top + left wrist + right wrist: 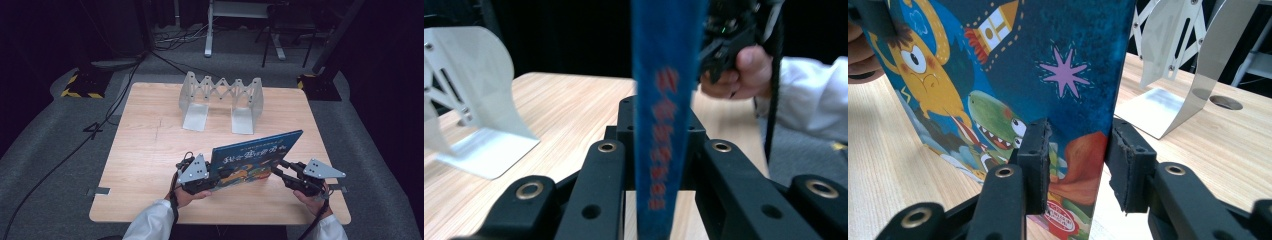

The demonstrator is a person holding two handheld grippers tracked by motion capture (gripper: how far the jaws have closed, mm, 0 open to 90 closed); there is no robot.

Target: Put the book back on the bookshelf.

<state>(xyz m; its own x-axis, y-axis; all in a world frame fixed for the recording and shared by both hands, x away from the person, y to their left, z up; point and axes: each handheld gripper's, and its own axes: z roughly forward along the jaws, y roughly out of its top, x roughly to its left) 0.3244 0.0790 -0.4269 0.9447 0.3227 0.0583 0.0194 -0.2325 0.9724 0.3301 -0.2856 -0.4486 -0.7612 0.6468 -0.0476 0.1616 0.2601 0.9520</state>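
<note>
Blue and upright, a picture book is held on edge above the wooden table, between the two grippers. Its spine end is clamped in the closed jaws of the left gripper, as seen in the left gripper view. Its open edge stands between the pads of the right gripper, one pad against the cover, the other just off it. Beyond the book, well apart, an expanding metal book rack stands at the far edge.
</note>
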